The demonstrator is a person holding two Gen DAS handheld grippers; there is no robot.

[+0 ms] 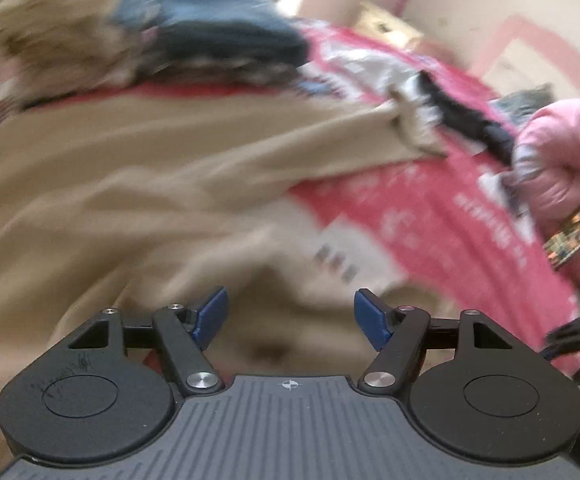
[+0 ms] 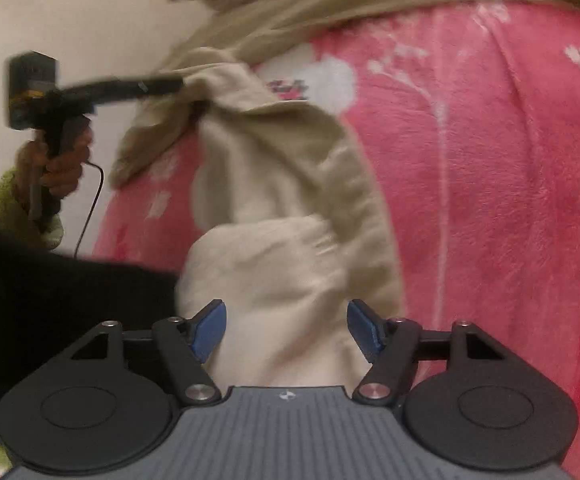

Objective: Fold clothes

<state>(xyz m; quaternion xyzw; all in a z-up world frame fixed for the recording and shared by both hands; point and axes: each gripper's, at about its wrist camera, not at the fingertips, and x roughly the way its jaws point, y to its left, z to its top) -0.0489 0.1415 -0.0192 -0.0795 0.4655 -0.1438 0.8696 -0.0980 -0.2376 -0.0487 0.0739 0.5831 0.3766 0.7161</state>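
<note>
A beige garment lies crumpled across a red and pink patterned blanket. My left gripper hovers over it, blue pads wide apart and nothing between them. In the right wrist view the same beige garment runs in folds from the top down to my right gripper. That gripper is open, and the cloth lies under and between its pads without being pinched. The left gripper, held by a hand, reaches to the garment's upper fold. The left wrist view is blurred.
A pile of other clothes, dark blue and fluffy tan, sits at the far side of the blanket. A pink puffy sleeve with a bangle is at the right. Black fabric lies at lower left, a pale wall behind.
</note>
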